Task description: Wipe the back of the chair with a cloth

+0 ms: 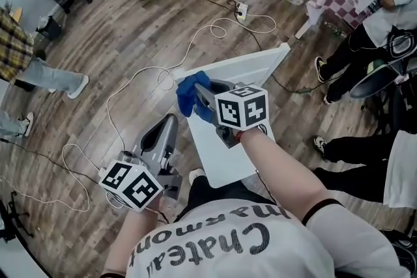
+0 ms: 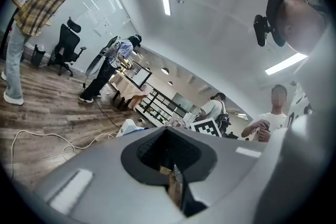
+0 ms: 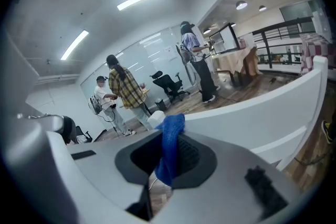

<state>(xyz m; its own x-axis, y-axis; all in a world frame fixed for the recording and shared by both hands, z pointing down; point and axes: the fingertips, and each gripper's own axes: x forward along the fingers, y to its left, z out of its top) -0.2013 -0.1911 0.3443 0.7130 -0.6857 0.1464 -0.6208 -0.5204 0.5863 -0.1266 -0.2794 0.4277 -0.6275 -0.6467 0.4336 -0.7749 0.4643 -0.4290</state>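
Wiping just begun, we judge | right tongs (image 1: 203,99) clenched on blue cloth (image 1: 189,94) at chair back's (image 1: 244,68) left corner | left tongs (image 1: 169,124) clenched empty, aside | most of panel left.

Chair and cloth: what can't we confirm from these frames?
- Whether the cloth touches the chair: in the head view the right gripper covers the contact; in the right gripper view the cloth itself blocks it.
- Chair's legs: head view, hidden below its white panel and the person's arm.
- Chair in left gripper view: almost all behind the left gripper.
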